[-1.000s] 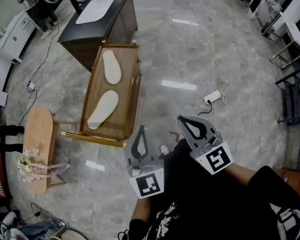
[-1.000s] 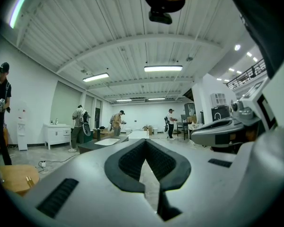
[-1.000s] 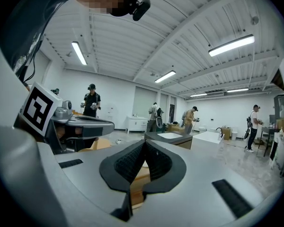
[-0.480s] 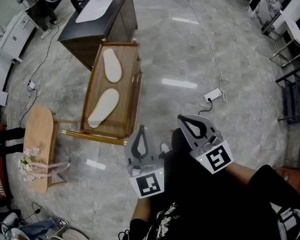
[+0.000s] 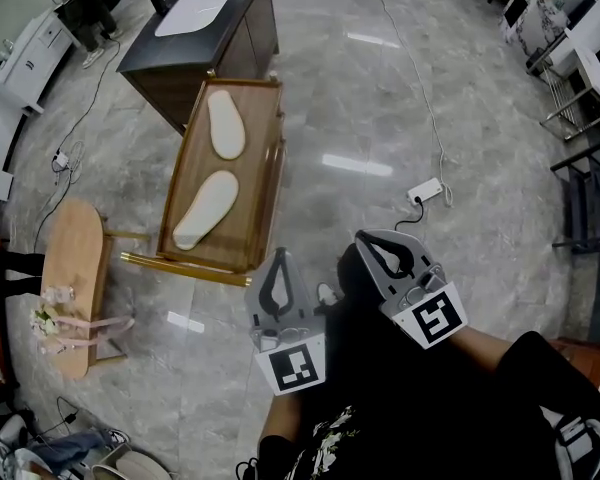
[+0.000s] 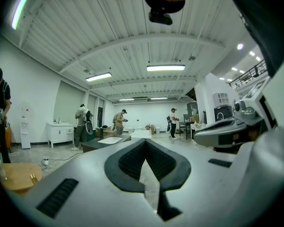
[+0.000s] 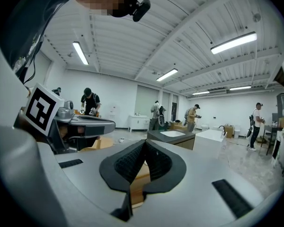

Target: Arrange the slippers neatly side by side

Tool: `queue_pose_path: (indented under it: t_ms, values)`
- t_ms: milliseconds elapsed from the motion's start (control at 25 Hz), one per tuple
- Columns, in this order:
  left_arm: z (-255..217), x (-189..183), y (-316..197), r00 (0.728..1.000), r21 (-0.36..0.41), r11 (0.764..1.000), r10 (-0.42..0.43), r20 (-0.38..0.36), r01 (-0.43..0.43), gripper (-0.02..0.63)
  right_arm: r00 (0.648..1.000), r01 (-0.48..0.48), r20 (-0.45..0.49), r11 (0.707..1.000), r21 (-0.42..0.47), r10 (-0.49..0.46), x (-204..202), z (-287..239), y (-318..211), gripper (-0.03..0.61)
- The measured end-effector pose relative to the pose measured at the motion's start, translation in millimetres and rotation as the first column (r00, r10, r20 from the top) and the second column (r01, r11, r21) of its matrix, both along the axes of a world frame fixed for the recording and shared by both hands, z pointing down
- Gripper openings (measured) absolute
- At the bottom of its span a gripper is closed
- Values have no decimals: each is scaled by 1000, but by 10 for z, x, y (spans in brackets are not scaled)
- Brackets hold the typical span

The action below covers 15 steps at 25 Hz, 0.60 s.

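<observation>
Both claws are pinched fully shut with nothing between the jaws. The left gripper (image 5: 281,258) and the right gripper (image 5: 368,240) are held side by side close to the person's dark clothing, over the grey marble floor (image 5: 380,98), just short of the near edge of the rimmed brown wooden bench (image 5: 252,183). Two flat slippers lie on that bench, end to end and apart. The far cream slipper (image 5: 225,125) sits by the far edge, and the near cream slipper (image 5: 206,209) angles toward the near left corner. Beyond the bench's far edge stands a dark cabinet with a white top (image 5: 202,23).
</observation>
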<state>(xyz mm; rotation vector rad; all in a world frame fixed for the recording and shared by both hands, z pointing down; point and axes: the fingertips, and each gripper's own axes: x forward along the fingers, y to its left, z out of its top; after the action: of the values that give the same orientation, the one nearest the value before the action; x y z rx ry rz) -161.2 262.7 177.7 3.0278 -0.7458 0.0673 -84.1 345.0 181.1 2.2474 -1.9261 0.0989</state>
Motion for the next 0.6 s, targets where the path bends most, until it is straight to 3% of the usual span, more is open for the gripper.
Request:
queue_pose_path:
  t_ms: [600]
  values:
    - [87, 78, -262, 995, 7, 998, -62, 75, 62, 3, 996, 64, 55, 998, 10, -64, 150, 128, -367, -2]
